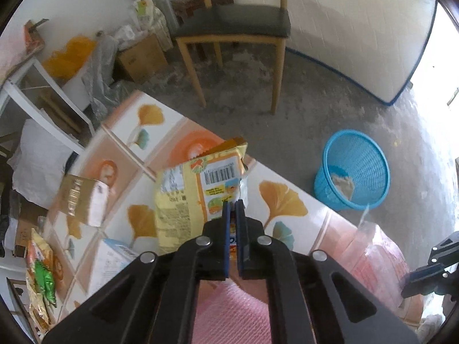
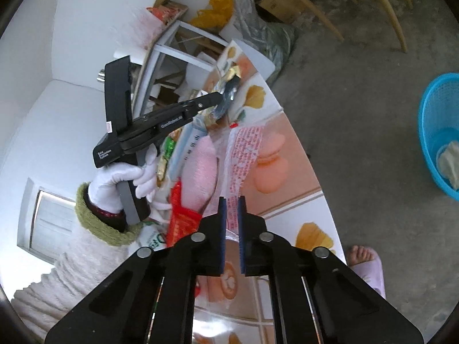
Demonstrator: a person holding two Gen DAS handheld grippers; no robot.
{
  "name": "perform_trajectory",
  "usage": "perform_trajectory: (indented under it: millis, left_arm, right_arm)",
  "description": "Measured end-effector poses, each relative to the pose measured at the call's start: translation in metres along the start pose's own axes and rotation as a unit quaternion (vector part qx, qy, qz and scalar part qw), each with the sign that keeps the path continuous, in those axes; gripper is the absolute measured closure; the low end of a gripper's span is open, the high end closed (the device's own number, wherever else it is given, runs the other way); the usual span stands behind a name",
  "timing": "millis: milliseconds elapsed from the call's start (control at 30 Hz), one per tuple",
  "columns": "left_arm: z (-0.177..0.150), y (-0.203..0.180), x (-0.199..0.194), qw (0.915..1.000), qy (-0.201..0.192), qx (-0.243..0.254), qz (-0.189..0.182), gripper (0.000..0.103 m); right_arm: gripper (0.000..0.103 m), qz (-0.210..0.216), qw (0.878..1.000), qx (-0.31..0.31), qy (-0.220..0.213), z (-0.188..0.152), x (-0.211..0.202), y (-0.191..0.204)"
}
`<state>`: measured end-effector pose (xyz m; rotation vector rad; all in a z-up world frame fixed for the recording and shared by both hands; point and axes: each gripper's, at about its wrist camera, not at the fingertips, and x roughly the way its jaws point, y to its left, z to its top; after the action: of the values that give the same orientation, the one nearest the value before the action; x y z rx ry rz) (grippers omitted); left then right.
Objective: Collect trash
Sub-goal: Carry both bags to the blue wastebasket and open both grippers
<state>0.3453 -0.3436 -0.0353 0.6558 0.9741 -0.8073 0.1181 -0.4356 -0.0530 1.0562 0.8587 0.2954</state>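
trash lies scattered over a table [image 1: 287, 177] covered in a ginkgo-leaf and orange print. left gripper [image 1: 233, 205] has its blue pads pressed together on the lower edge of a yellow snack packet [image 1: 198, 189], which stands up off the tabletop with its torn top at twelve o'clock from the jaws. at nine o'clock from that packet a gold and white carton [image 1: 84, 200] lies tilted, and at seven o'clock near the frame edge sit crumpled gold and green wrappers [image 1: 41, 275]. a pink foam sheet [image 1: 229, 315] shows under the gripper at six o'clock.

right gripper [image 2: 231, 200] is clamped on the near end of a clear wrapper with red print [image 2: 243, 154], which runs away from the jaws toward twelve o'clock across the table. at ten o'clock in the right wrist view a white-gloved hand [image 2: 120, 183] with a green knitted cuff holds the left gripper, its tip closed on the same yellow packet. a red wrapper [image 2: 180, 218] lies at nine o'clock from the right jaws.

blue mesh basket [image 1: 354, 169] stands on the concrete floor off the table's far edge, at two o'clock from the left gripper, with a pale crumpled piece inside. a wooden chair [image 1: 235, 25] stands at twelve o'clock behind.
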Motion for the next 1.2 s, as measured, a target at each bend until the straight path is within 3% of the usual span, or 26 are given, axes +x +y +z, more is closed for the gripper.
perform_trajectory:
  millis: [367, 500, 667, 867, 1033, 1200]
  left_arm:
    - [0.012, -0.007, -0.072, 0.9969, -0.078, -0.008, -0.006, 0.102]
    - [0.023, -0.027, -0.091, 0.9946, -0.098, -0.006, -0.033, 0.102]
    - [0.042, -0.075, -0.099, 0.9897, -0.106, 0.008, -0.096, 0.102]
    - [0.075, -0.149, -0.061, 0.9843, -0.053, 0.030, -0.166, 0.101]
    - [0.099, -0.205, 0.001, 0.9773, 0.018, 0.026, -0.209, 0.101]
    - [0.117, -0.246, 0.055, 0.9694, 0.054, 0.015, -0.239, 0.095]
  right_arm:
    - [0.103, 0.033, 0.998, -0.004, -0.043, 0.001, -0.028, 0.008]
    - [0.103, 0.027, 0.997, -0.003, -0.079, 0.000, -0.057, 0.004]
    - [0.103, -0.017, 0.990, 0.003, -0.141, 0.001, -0.107, -0.011]
    - [0.103, -0.099, 0.976, 0.053, -0.188, 0.011, -0.139, -0.066]
    - [0.103, -0.134, 0.967, 0.117, -0.184, 0.026, -0.127, -0.128]
    - [0.099, -0.166, 0.957, 0.151, -0.183, 0.046, -0.123, -0.174]
